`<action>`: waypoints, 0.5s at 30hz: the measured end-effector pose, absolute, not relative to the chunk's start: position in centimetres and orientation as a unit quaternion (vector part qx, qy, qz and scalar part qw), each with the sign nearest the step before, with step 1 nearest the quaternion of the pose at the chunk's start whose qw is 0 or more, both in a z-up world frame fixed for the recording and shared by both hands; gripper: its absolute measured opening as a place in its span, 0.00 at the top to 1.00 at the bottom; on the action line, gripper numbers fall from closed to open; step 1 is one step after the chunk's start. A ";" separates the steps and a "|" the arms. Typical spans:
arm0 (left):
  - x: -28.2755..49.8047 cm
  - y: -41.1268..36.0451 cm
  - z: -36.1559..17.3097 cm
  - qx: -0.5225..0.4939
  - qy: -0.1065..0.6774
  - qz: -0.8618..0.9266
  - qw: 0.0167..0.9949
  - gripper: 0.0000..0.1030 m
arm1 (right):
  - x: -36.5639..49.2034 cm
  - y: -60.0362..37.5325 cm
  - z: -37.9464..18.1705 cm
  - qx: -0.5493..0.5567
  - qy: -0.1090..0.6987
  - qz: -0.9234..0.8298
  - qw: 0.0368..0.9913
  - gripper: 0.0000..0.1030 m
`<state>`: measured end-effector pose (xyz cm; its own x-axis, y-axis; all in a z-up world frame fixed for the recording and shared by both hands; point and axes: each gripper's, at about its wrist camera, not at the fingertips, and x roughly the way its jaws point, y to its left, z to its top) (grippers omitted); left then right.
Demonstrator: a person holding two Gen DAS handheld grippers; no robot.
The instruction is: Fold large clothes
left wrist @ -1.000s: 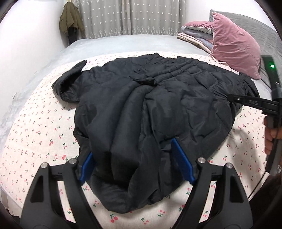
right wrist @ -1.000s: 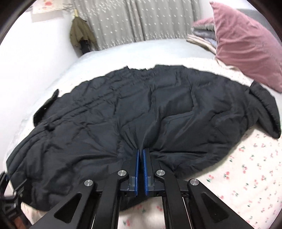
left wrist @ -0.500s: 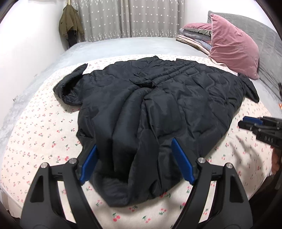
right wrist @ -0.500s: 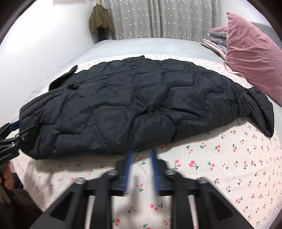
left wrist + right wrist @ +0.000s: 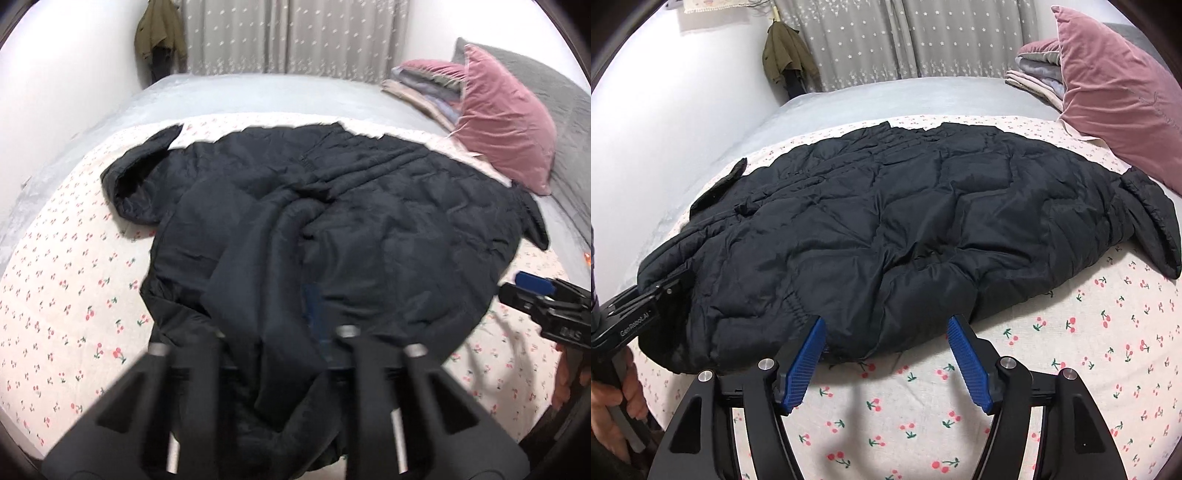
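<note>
Black padded jacket (image 5: 886, 229) lies spread on the cherry-print sheet (image 5: 1108, 350); left gripper (image 5: 269, 332) looks clamped on its bunched hem, right gripper (image 5: 886, 354) gapes empty beside the hem; best lift both corners evenly
</note>
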<state>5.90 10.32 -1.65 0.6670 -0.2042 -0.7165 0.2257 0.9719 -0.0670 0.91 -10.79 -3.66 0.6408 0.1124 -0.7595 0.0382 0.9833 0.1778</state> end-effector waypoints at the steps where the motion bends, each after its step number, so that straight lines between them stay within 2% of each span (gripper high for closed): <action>1: 5.4 10.2 -1.3 0.017 0.382 -0.131 0.915 0.92 | 1.0 -10.8 -3.6 0.088 0.421 0.019 0.902 0.32; 7: -0.4 8.2 -0.4 0.104 0.321 -0.278 0.899 0.94 | 1.0 -11.9 -2.4 0.099 0.404 0.010 0.909 0.32; 10: -3.5 7.7 -2.2 0.155 0.339 -0.352 0.859 0.94 | 1.0 -12.6 -1.8 0.109 0.394 0.004 0.913 0.31; 15: -6.1 7.5 -7.5 0.243 0.414 -0.389 0.786 0.94 | 2.0 -13.3 -0.8 0.127 0.379 0.008 0.917 0.22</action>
<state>-6.09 7.47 -7.52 0.3541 -0.4102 -0.8404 0.8128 0.5794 0.0597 2.04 -13.33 -0.77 0.7122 0.1114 -0.6931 0.0810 0.9677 0.2387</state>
